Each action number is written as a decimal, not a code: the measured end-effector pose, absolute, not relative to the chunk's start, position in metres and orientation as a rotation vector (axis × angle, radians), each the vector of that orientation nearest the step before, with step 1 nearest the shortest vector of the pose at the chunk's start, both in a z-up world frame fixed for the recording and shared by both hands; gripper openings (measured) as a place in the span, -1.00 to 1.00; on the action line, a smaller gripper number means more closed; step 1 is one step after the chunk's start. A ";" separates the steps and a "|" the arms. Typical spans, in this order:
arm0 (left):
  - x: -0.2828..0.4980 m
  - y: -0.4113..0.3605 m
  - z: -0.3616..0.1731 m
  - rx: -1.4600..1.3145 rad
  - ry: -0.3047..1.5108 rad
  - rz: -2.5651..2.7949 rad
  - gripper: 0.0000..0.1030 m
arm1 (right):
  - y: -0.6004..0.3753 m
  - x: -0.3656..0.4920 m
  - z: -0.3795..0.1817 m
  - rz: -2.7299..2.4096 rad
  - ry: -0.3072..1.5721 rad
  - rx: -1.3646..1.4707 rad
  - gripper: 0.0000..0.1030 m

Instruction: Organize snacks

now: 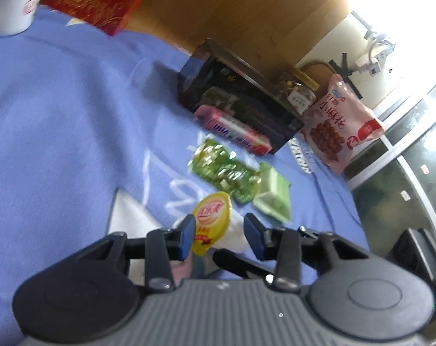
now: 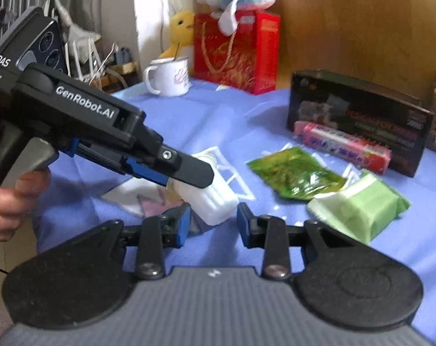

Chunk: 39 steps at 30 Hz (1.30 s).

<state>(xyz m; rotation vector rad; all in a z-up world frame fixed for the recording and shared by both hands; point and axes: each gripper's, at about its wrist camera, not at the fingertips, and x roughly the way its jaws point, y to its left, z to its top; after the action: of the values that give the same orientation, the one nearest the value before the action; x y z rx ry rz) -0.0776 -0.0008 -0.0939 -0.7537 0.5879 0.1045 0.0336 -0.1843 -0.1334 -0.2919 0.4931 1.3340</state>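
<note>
While a blue cloth (image 2: 246, 121) covers the table, a small white pudding cup (image 2: 209, 199) with a yellow foil lid (image 1: 213, 222) lies tipped on its side near the front edge. Its long axis runs slantwise, the lid toward the left gripper (image 1: 220, 238) and the ribbed base toward the right gripper (image 2: 210, 225). From the right wrist view, the left gripper's fingers (image 2: 193, 170) reach down over the lidded end and appear to be clamped on it, though blur and the fingers themselves hide the contact. The right gripper's pads stand apart on either side of the cup's base, not pressing it.

Farther back, a glossy green packet (image 2: 296, 173) and a pale green wrapped pack (image 2: 359, 207) lie side by side, with a pink carton (image 2: 342, 144) against a dark box (image 2: 359, 115) toward the far edge. A pink snack bag (image 1: 342, 124) stands at the far corner, its lower end cut off by the table edge. A white mug (image 2: 169, 76) and a red gift bag (image 2: 236, 52) occupy the opposite far corner. A hand (image 2: 7, 199) is partly cropped.
</note>
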 end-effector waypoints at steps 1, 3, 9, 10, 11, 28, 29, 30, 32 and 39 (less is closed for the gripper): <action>-0.071 0.000 -0.088 -0.743 0.580 0.091 -0.28 | -0.186 0.037 -0.129 1.321 0.480 -0.280 -0.27; -0.053 0.000 -0.073 -0.720 0.561 0.065 -0.28 | -0.188 0.049 -0.118 1.290 0.445 -0.260 -0.27; 0.027 0.002 -0.020 -0.612 0.462 0.022 -0.28 | -0.176 0.117 -0.071 1.168 0.361 -0.187 -0.27; 0.041 0.007 -0.014 -0.601 0.451 0.025 -0.28 | -0.171 0.130 -0.065 1.158 0.368 -0.171 -0.27; 0.056 0.012 -0.010 -0.599 0.445 0.033 -0.28 | -0.165 0.141 -0.060 1.147 0.377 -0.161 -0.27; 0.033 0.046 -0.051 -0.649 0.435 0.194 0.03 | -0.217 0.182 -0.096 1.061 0.575 0.078 -0.17; 0.035 0.050 -0.061 -0.670 0.461 0.230 0.07 | -0.216 0.187 -0.104 1.036 0.616 0.076 -0.15; 0.040 0.054 -0.071 -0.701 0.489 0.254 0.07 | -0.214 0.191 -0.111 1.027 0.655 0.086 -0.15; 0.051 0.059 -0.086 -0.734 0.519 0.255 0.08 | -0.205 0.196 -0.120 1.035 0.701 0.085 -0.11; 0.078 0.039 -0.093 -0.667 0.574 0.234 -0.11 | -0.168 0.184 -0.122 1.086 0.694 -0.027 -0.10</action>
<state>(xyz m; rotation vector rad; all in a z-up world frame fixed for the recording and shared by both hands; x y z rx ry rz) 0.0781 0.0391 -0.0934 -0.6671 0.5739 0.2342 0.1836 -0.1681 -0.1218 -0.0267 0.6936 1.0863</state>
